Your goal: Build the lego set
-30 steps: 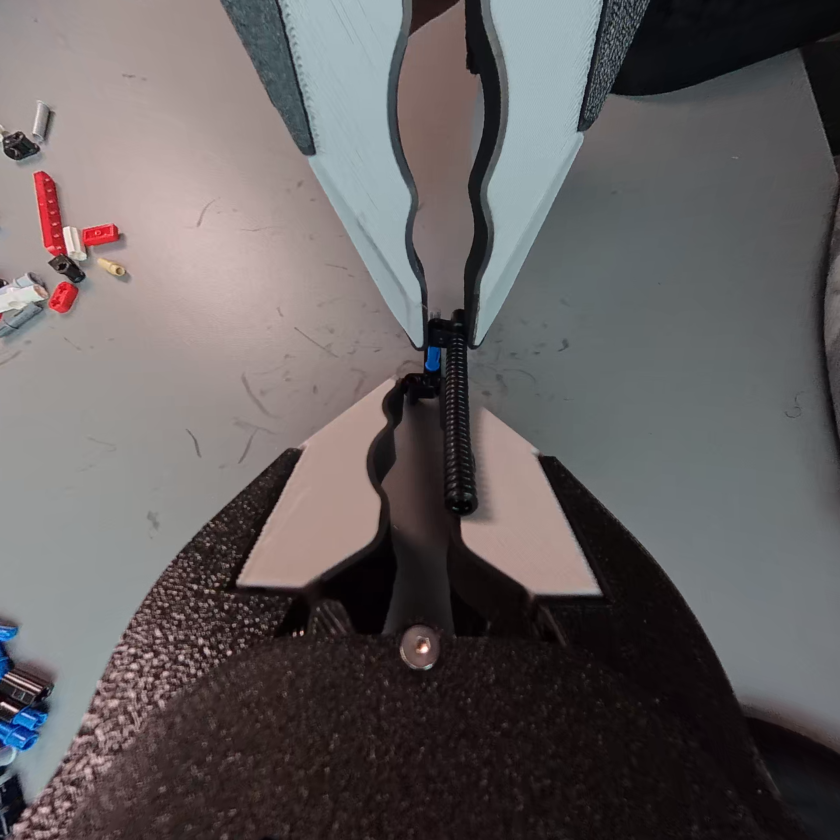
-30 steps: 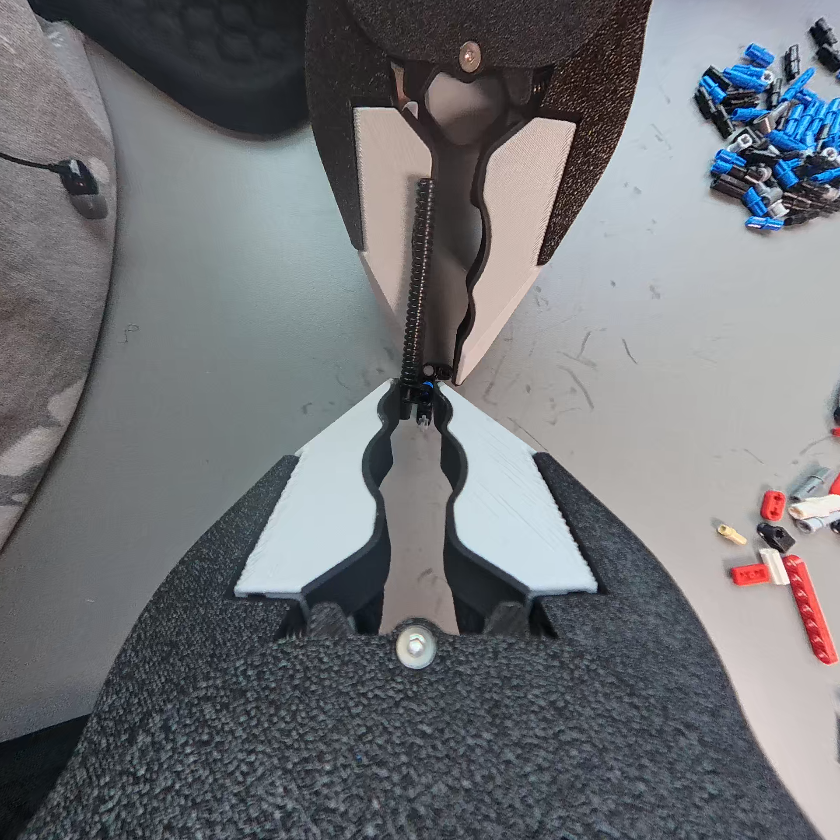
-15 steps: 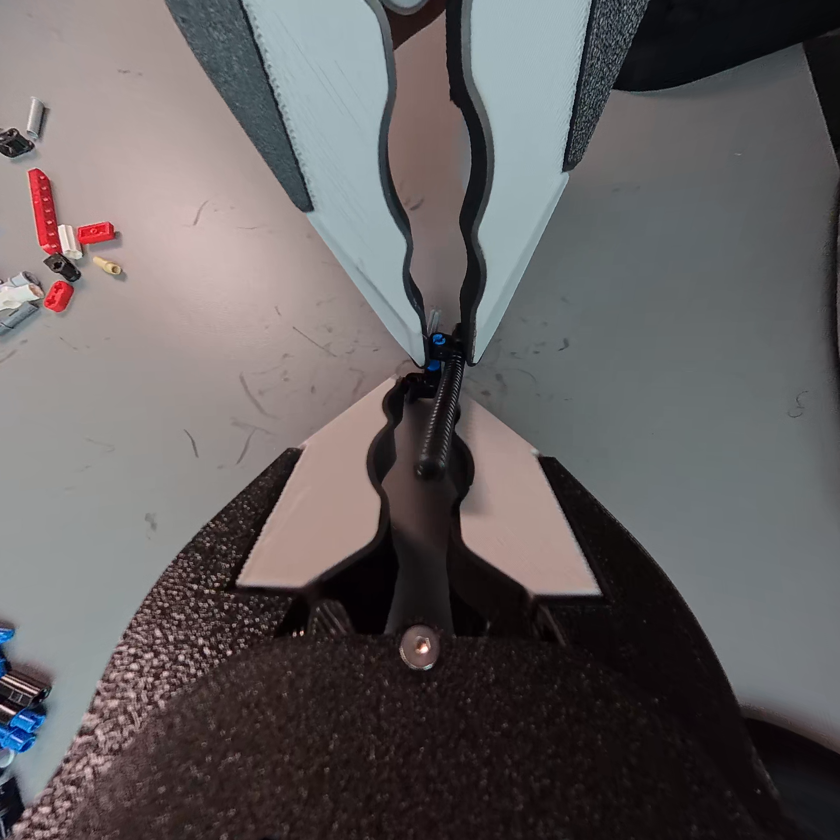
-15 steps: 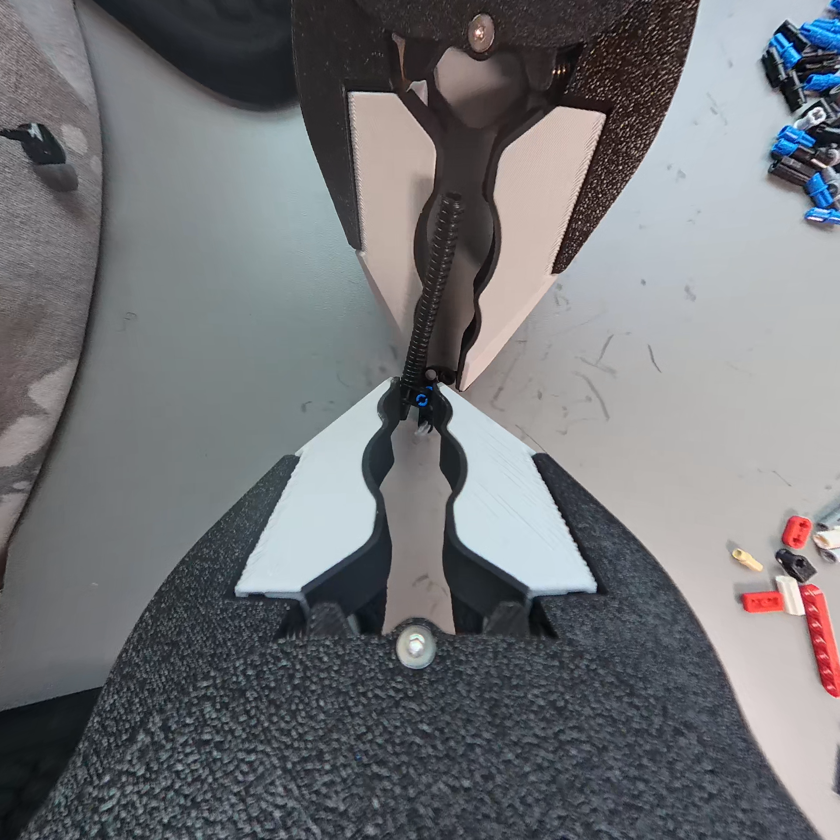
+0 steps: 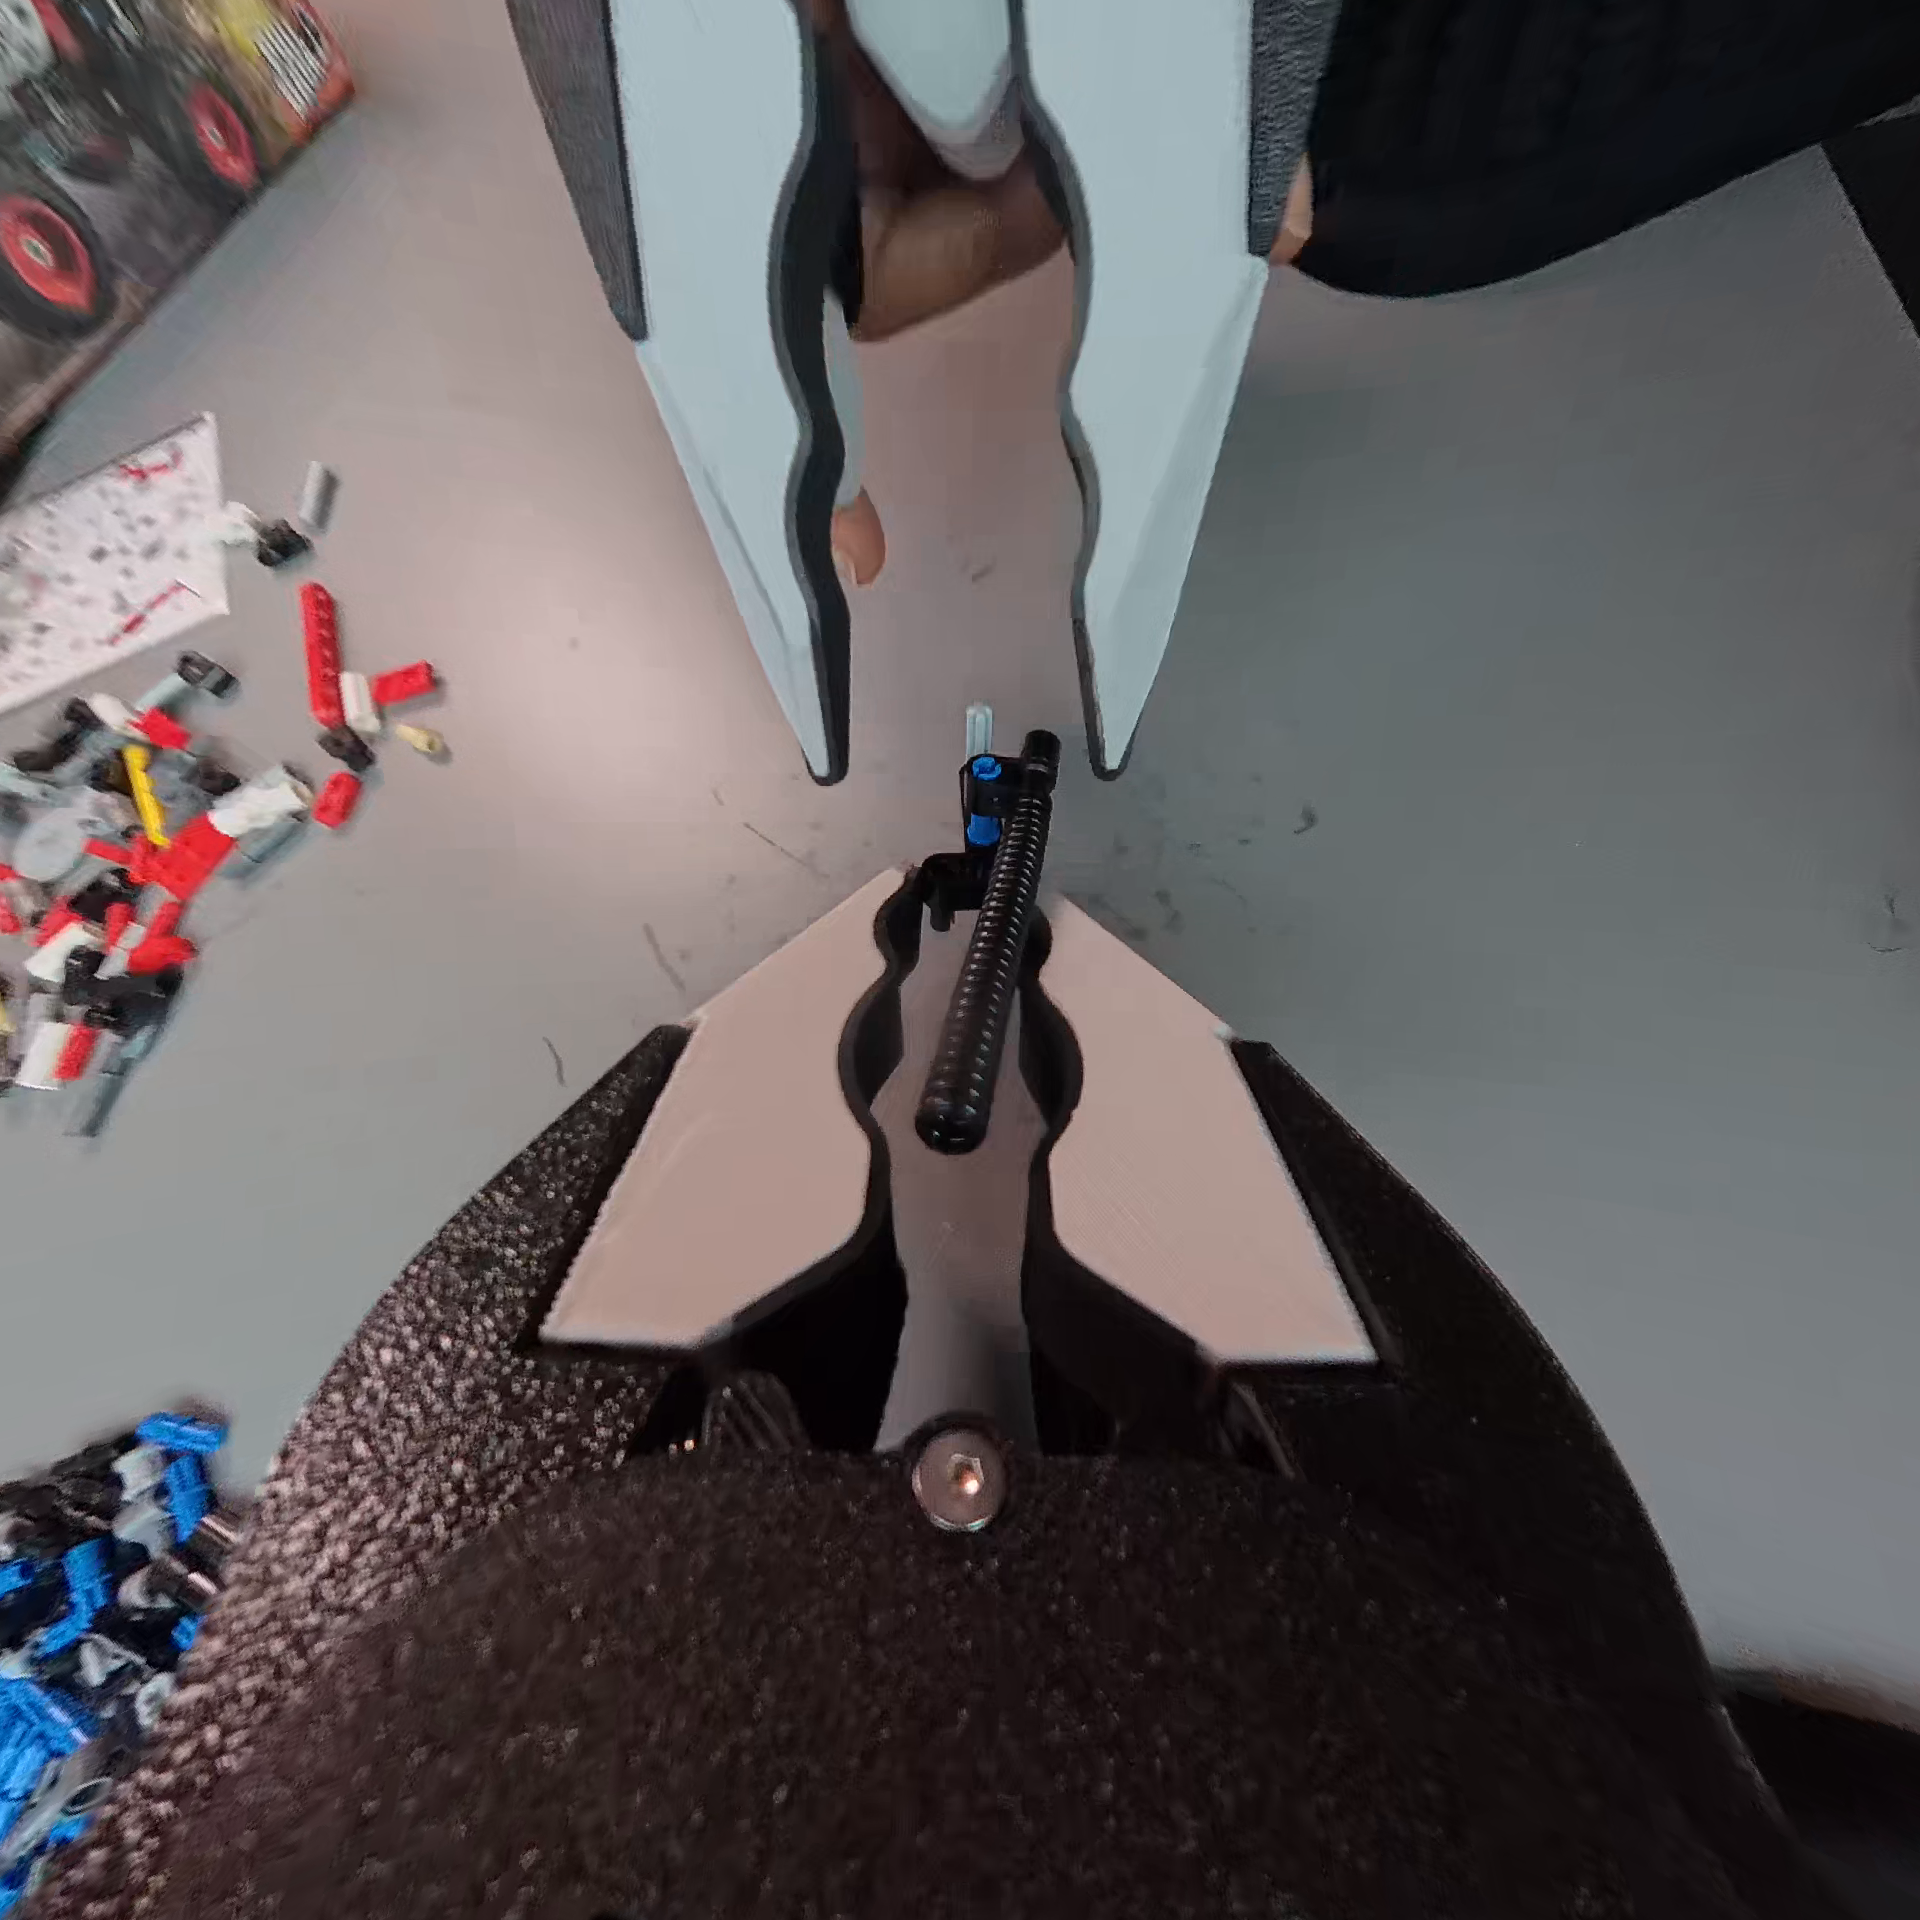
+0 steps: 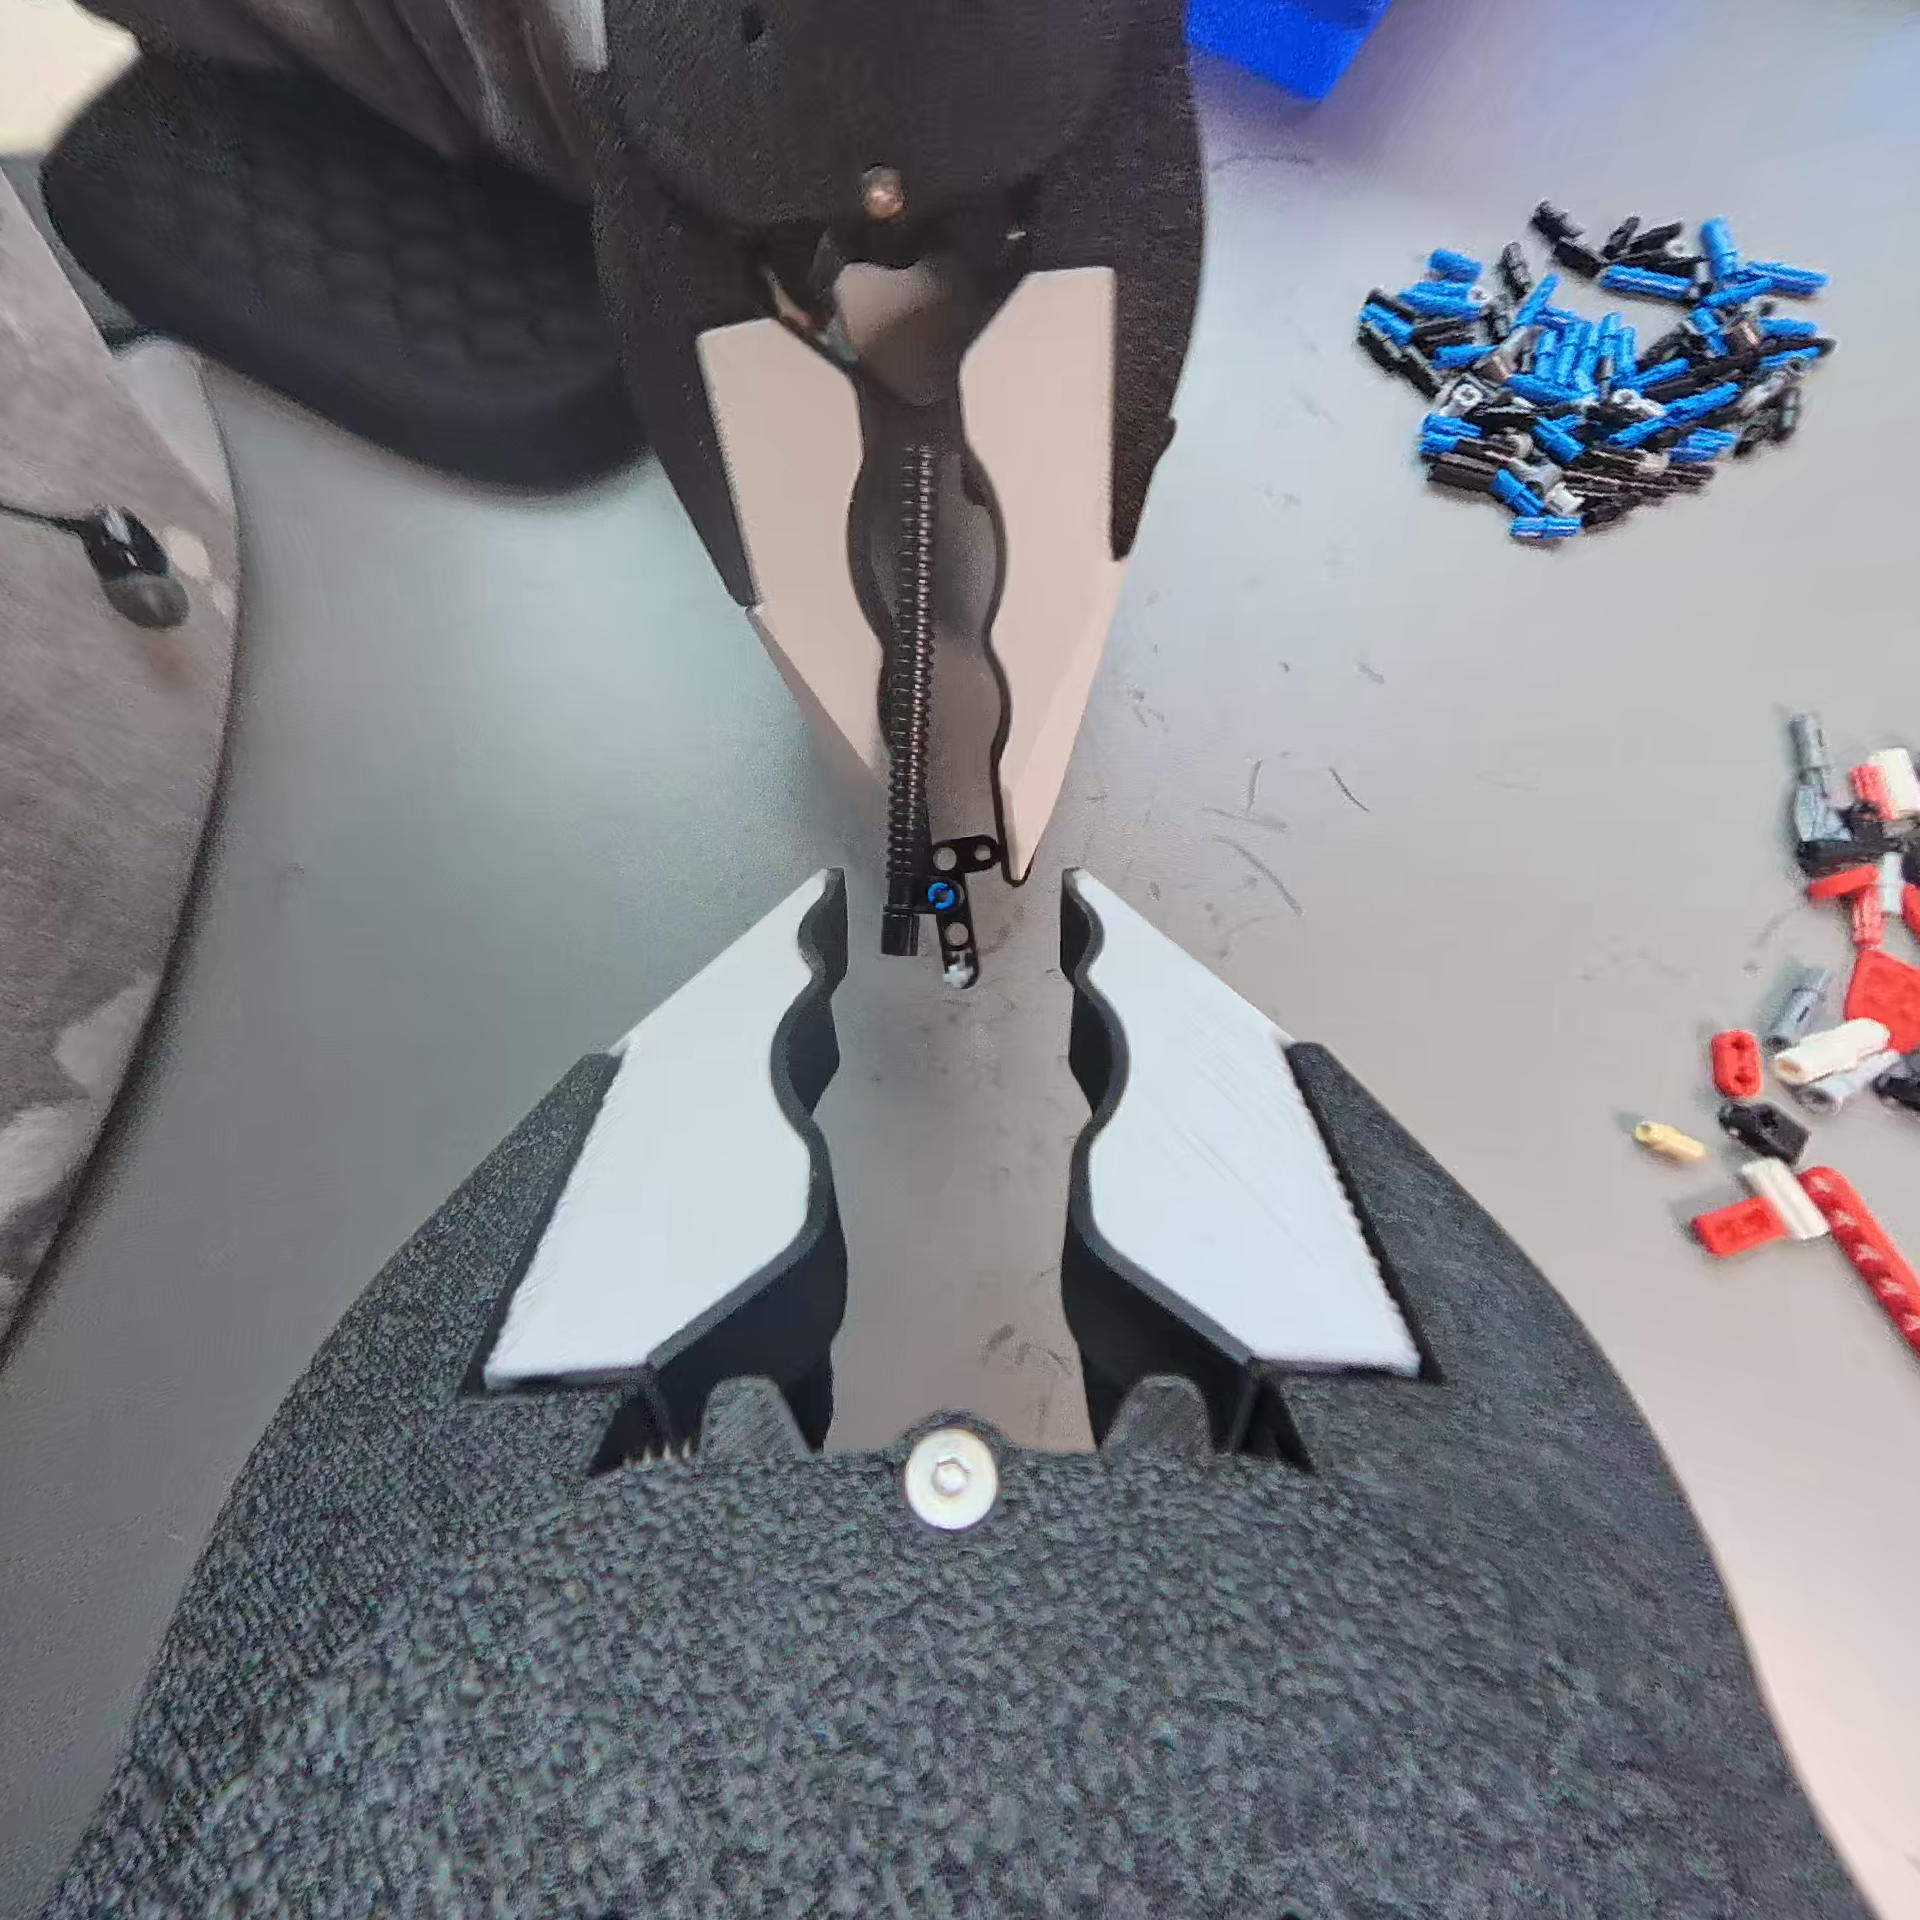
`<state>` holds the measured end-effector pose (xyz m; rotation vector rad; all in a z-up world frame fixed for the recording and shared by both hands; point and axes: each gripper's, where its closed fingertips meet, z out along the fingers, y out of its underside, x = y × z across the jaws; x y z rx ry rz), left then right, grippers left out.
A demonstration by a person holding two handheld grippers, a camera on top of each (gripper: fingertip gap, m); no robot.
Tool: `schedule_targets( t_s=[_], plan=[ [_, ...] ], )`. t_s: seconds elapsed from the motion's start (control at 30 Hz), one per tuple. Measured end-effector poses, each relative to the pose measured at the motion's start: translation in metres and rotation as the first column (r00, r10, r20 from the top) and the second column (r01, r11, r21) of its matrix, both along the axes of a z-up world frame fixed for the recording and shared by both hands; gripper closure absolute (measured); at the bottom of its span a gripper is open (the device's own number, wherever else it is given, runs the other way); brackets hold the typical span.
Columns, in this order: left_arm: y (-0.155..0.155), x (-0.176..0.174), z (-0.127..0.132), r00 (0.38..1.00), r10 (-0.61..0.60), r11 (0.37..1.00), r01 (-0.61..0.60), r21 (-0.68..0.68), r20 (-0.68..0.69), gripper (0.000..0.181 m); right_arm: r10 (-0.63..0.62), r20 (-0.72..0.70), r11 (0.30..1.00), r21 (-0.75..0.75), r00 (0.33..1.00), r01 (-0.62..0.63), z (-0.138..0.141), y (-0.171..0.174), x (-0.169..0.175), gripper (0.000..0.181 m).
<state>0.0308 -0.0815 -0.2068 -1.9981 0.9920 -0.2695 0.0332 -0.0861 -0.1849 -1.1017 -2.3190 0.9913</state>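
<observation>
While the left claw stays out of it, pinching the small black-and-blue sub-assembly at its tips with the ribbed black hose trailing back between its fingers, the right claw stands released, jaws spread on either side of that piece without touching it. Judging by this, a joining step looks just done, and the next move calls for fetching another part. Blue and black pins lie heaped on the grey tabletop, red and white pieces nearer, well apart from both claws.
</observation>
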Motion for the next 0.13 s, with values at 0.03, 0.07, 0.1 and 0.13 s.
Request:
schedule_targets(
  t_s=[0.03,0.07,0.1,0.13],
  plan=[
    [0.003,-0.002,0.008,1.0,0.003,0.998,-0.003,0.063,-0.002,0.166,-0.037,-0.009,0.996,-0.077,0.999,0.036,0.005,0.003,-0.001,0.138],
    [0.008,-0.007,0.017,1.0,0.027,0.991,-0.025,0.132,-0.013,0.166,-0.074,-0.015,0.985,-0.155,0.997,0.07,0.01,0.007,-0.002,0.136],
    [0.013,-0.013,0.028,0.998,0.061,0.976,-0.054,0.209,-0.029,0.165,-0.11,-0.022,0.969,-0.226,0.994,0.102,0.016,0.01,-0.004,0.135],
    [0.017,-0.019,0.04,0.995,0.092,0.954,-0.076,0.29,-0.04,0.165,-0.146,-0.036,0.948,-0.291,0.989,0.129,0.022,0.012,-0.007,0.135]
  ],
)
